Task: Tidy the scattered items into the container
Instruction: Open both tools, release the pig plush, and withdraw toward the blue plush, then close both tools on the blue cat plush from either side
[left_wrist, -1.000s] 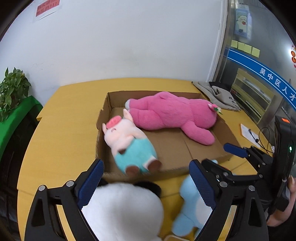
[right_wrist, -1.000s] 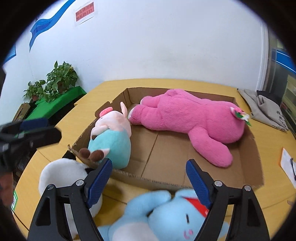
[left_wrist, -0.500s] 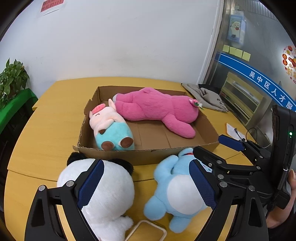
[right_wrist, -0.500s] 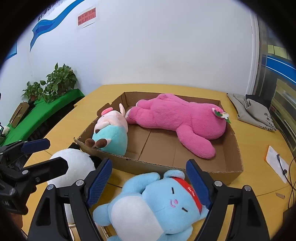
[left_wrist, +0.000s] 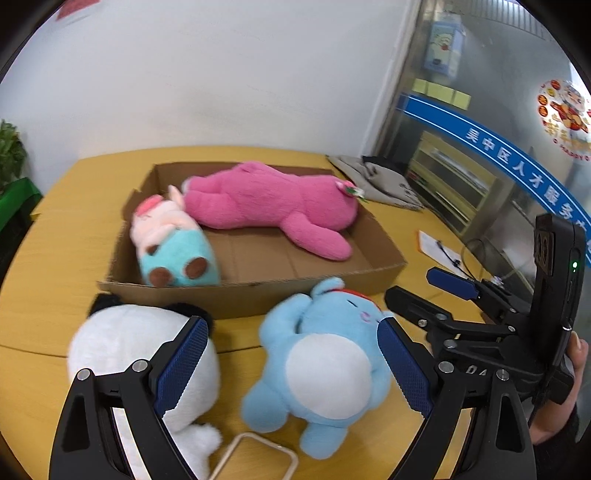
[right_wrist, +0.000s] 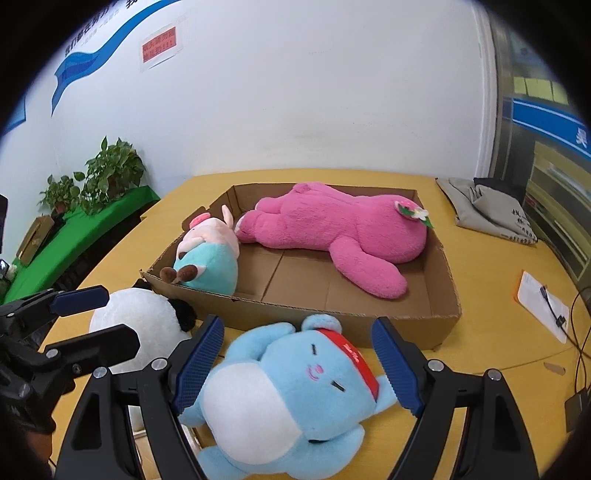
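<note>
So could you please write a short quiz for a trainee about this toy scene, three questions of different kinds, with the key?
1. True or false: the big pink plush lies inside the cardboard box.
2. How many toys lie on the table outside the box?
3. Which toy lies between the right tool fingers? A) panda plush B) blue plush C) pig plush

Key: 1 true. 2 two: panda plush and blue plush. 3 B; both the right tool and the left tool are open.
</note>
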